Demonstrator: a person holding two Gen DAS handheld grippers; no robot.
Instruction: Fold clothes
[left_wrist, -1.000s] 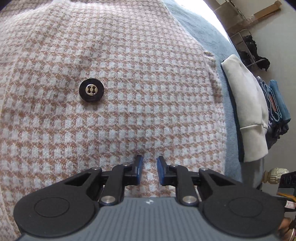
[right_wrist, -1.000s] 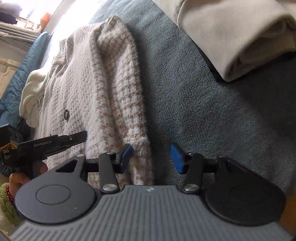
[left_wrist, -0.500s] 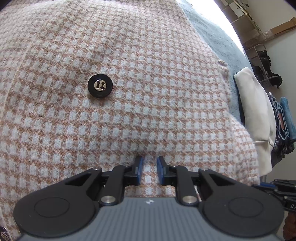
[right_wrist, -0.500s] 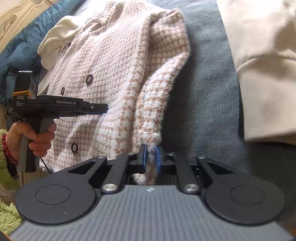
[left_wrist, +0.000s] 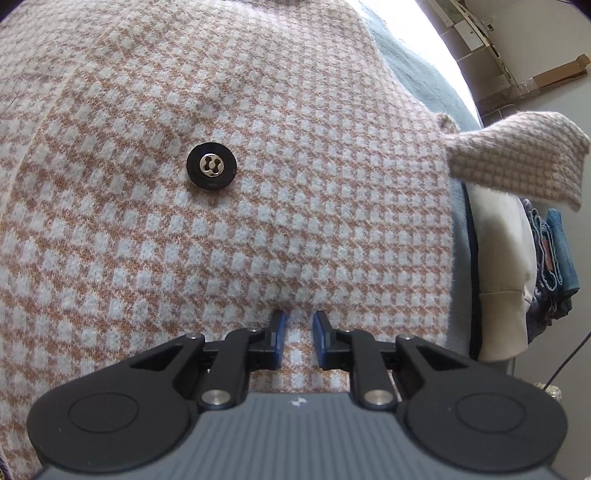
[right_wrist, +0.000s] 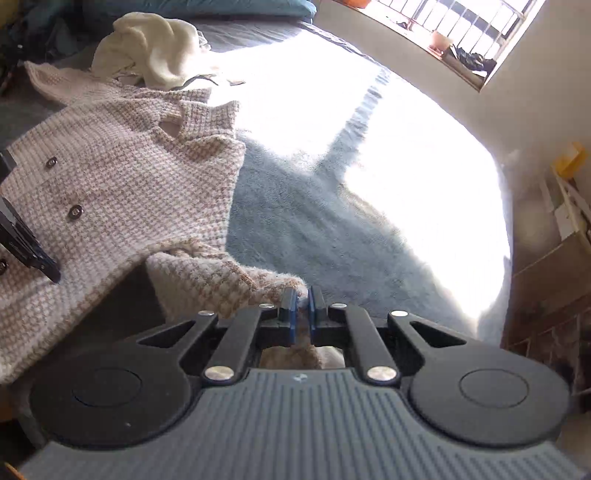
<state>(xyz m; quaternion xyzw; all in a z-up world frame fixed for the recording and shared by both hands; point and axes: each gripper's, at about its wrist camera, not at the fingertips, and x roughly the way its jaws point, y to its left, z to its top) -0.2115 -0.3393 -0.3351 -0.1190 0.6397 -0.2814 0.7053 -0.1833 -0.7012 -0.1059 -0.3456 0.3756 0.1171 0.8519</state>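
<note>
- Left wrist view: my left gripper (left_wrist: 298, 325) pointed down onto the houndstooth jacket (left_wrist: 258, 184), which filled nearly the whole frame. Its jaws stood a little apart, tips pressed into the knit at about 6 o'clock; I could not tell whether they pinched any cloth or only pinned it flat.
- A black button (left_wrist: 211, 167) sat at roughly 10 o'clock from my fingertips, well apart from them.
- Out at 2 o'clock the jacket's sleeve (left_wrist: 517, 158) hung raised in the air, clear of the blue blanket (left_wrist: 417, 74).
- At 3 o'clock lay a cream garment (left_wrist: 498, 280), already folded by the look of it, with folded jeans (left_wrist: 554, 251) just beyond it.
- Right wrist view: my right gripper (right_wrist: 302, 306) was clamped tight on the sleeve's cuff (right_wrist: 273, 284), the pads together on the fuzzy edge, with more knit bunched behind them.
- The jacket body (right_wrist: 122, 192) lay spread face up, buttoned, from 9 to 11 o'clock, its collar (right_wrist: 199, 118) toward 11 o'clock; the other gripper showed at the 9 o'clock edge, resting on it.
- A crumpled cream garment (right_wrist: 155, 48) waited at 11 o'clock, beyond the collar.
- As I judged it, this jacket's fold had only begun: one sleeve lifted and not yet laid across the front, the other sleeve and the lengthwise folds still to do, and at least that crumpled piece left after it.
</note>
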